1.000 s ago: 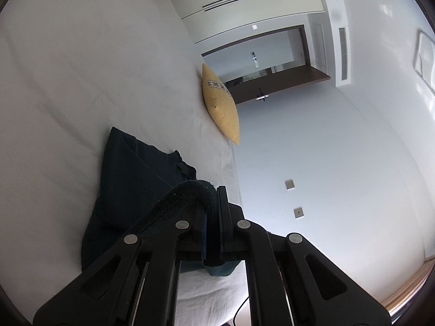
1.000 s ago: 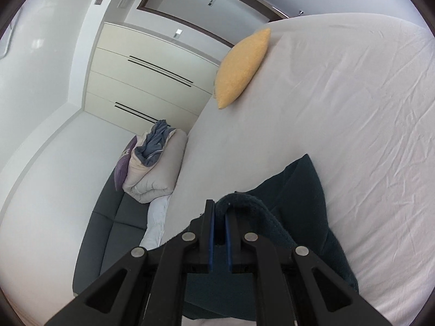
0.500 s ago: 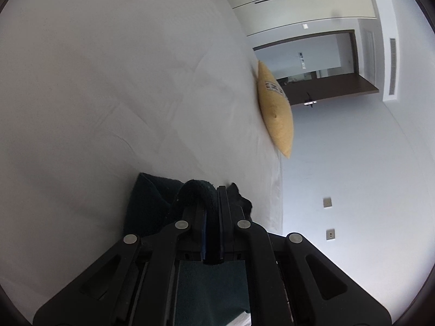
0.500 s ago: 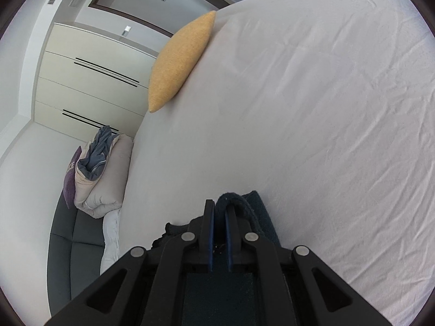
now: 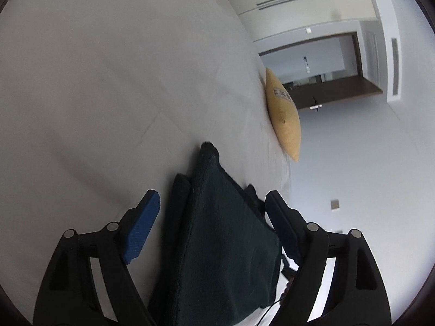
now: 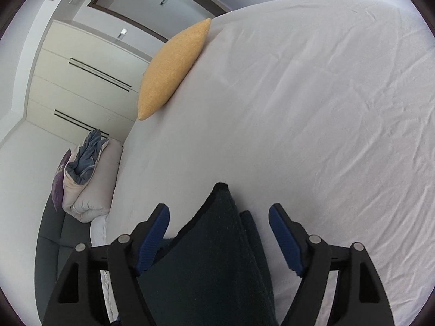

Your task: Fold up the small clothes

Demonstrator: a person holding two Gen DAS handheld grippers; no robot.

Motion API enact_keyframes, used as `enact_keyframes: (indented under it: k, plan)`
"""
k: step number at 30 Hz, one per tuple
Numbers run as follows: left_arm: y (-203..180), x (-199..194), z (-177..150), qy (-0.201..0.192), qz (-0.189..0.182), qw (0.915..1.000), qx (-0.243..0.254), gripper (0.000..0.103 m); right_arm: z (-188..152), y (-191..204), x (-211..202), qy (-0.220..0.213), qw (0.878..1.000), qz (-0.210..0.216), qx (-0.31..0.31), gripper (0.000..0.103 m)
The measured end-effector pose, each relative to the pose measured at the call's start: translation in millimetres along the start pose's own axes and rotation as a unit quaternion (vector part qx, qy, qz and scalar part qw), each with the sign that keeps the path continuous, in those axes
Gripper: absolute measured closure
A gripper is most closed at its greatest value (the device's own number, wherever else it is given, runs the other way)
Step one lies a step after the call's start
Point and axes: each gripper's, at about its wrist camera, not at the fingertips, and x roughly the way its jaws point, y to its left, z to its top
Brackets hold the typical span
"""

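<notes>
Dark green garment [image 5: 217, 244] was laid folded on the white bed sheet [image 6: 312, 122], yellow pillow [image 6: 174, 68] well apart. Left gripper [image 5: 210, 212] and right gripper [image 6: 218, 224] jaws were seen opening, cloth between the pads but not pinched.

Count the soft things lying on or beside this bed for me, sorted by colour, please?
Dark green garment: 1
Yellow cushion: 1
Beige folded duvet: 1
Grey-blue cloth on the duvet: 1
Purple pillow: 1
Total: 5
</notes>
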Motion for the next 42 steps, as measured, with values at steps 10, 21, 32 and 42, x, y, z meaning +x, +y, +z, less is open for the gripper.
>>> enact_keyframes:
  k: [10,21,32,42]
  plan:
    - [-16,-41,-95,0.041,0.029,0.9912,0.123,0.024,-59,-3,-60,0.051,0.99,-0.033,-0.128,0.024]
    - [3,-45,-131,0.088,0.019,0.988,0.125,0.055,-89,-9,-62,0.094,0.987,-0.022,-0.127,0.029]
    - [19,-46,-137,0.092,0.038,0.9869,0.127,0.098,-97,-19,-68,0.107,0.987,-0.007,-0.121,0.05]
    - [19,-46,-139,0.09,0.043,0.9854,0.138,0.099,-102,-18,-60,0.12,0.982,-0.02,-0.145,0.074]
